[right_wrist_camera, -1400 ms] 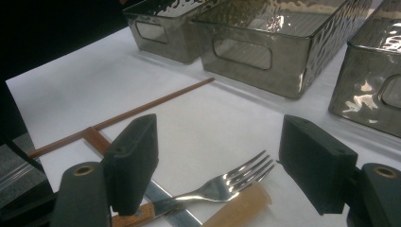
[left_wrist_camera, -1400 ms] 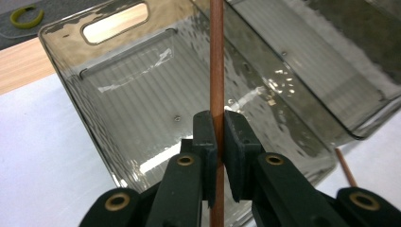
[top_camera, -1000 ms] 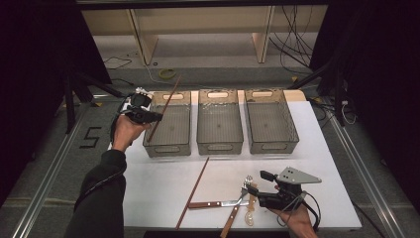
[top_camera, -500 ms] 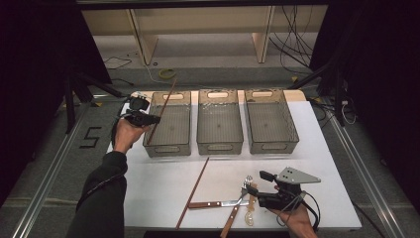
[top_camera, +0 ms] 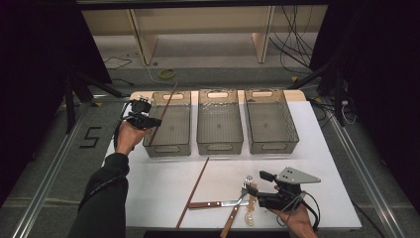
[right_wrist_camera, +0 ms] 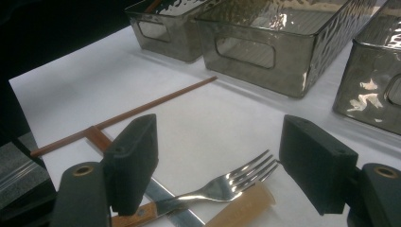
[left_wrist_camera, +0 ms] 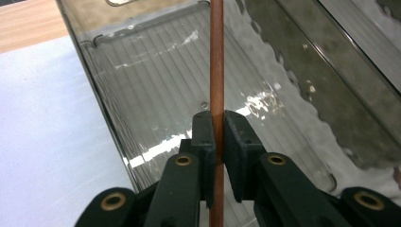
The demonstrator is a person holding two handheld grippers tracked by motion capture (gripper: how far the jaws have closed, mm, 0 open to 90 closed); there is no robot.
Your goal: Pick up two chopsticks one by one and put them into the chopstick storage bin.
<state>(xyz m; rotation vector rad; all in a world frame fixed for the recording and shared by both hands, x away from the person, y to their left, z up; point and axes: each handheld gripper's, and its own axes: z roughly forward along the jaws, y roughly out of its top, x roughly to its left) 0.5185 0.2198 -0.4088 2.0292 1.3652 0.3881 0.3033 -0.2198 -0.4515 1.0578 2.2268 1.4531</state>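
- Sorting cutlery: left gripper (left_wrist_camera: 215, 137) clamps a thin brown wooden chopstick (left_wrist_camera: 217, 56) over the leftmost smoky plastic bin (top_camera: 168, 144); releasing comes next.
- Right gripper (right_wrist_camera: 217, 161), jaws apart, frames a steel fork (right_wrist_camera: 227, 184).

The high view looks forward and down from above on the white table (top_camera: 317, 148). The left gripper view sits close over the leftmost smoky clear plastic bin (left_wrist_camera: 156, 71), at the high view's upper left (top_camera: 168, 126). The right gripper view looks low across the table toward that bin (right_wrist_camera: 161, 28).
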